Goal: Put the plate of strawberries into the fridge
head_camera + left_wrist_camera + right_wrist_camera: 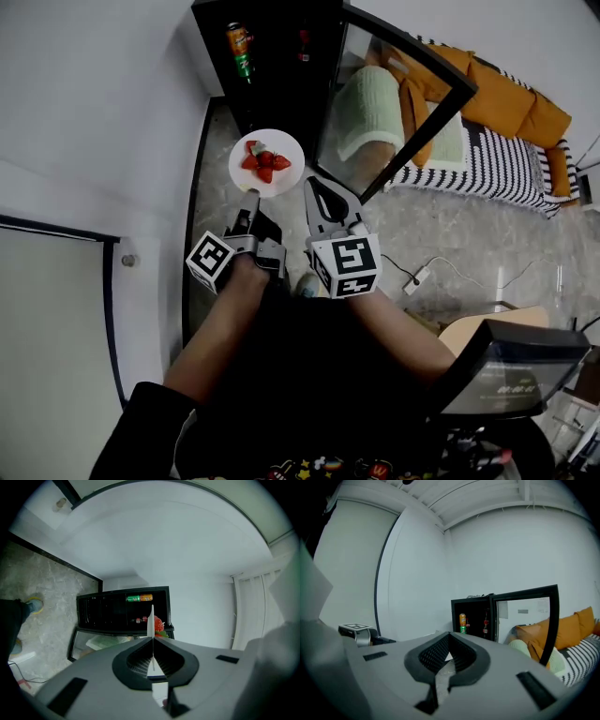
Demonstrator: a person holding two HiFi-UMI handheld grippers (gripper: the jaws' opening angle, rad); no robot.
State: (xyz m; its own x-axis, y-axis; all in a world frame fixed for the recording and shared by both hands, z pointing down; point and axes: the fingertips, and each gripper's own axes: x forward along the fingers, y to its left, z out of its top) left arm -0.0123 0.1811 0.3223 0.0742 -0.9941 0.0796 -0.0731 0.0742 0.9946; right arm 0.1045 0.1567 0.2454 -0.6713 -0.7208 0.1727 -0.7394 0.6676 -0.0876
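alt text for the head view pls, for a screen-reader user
The left gripper holds a white plate of strawberries by its rim in front of an open black fridge, its glass door swung wide. The right gripper sits beside it, shut and empty. Drink cans show inside the fridge; an orange sofa is at right.

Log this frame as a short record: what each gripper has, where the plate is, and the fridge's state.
left gripper: jaws shut on the rim of the plate
plate contents: strawberries
plate position: held above the floor, in front of the fridge, not yet inside
right gripper: jaws together, nothing between them, beside the plate
fridge door: swung open
fridge contents: cans on a shelf
task stage: plate carried, not yet placed
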